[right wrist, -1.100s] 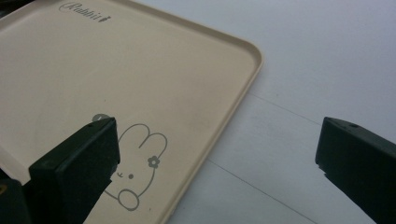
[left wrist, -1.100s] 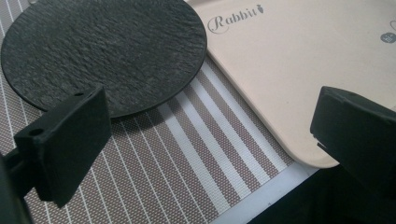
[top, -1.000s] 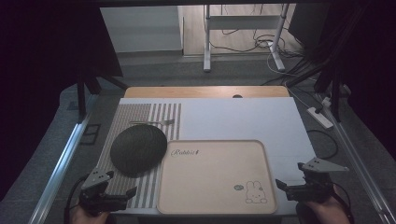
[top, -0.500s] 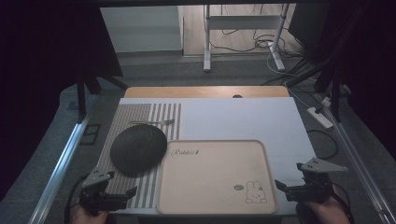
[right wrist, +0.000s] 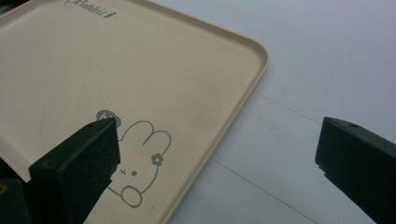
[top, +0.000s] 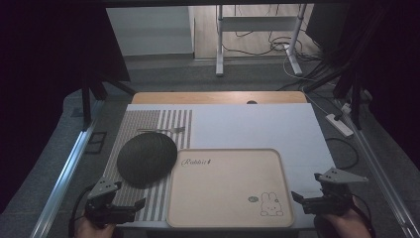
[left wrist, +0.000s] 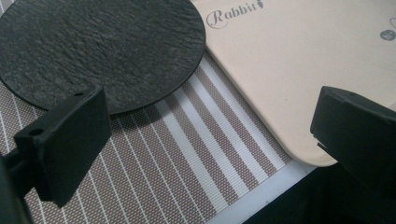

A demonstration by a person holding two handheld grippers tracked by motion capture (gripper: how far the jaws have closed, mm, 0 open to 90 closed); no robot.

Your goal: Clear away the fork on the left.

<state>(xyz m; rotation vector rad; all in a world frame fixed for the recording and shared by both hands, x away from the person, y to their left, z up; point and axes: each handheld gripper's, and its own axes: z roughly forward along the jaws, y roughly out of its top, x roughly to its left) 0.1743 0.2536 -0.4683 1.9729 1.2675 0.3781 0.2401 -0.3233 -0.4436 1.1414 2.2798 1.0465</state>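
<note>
I see the left gripper (top: 130, 206) at my 7 o'clock, jaws spread wide, nothing between them, aimed toward 3 o'clock. The right gripper (top: 298, 199) sits at 5 o'clock, jaws likewise wide apart and empty, aimed toward 9 o'clock. A hand (top: 346, 224) grips it.

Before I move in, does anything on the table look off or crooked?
Little stands out. The dark round plate hangs off the striped placemat, its edge lapping the beige tray corner. A fork lies behind it. No spills or damage.
</note>
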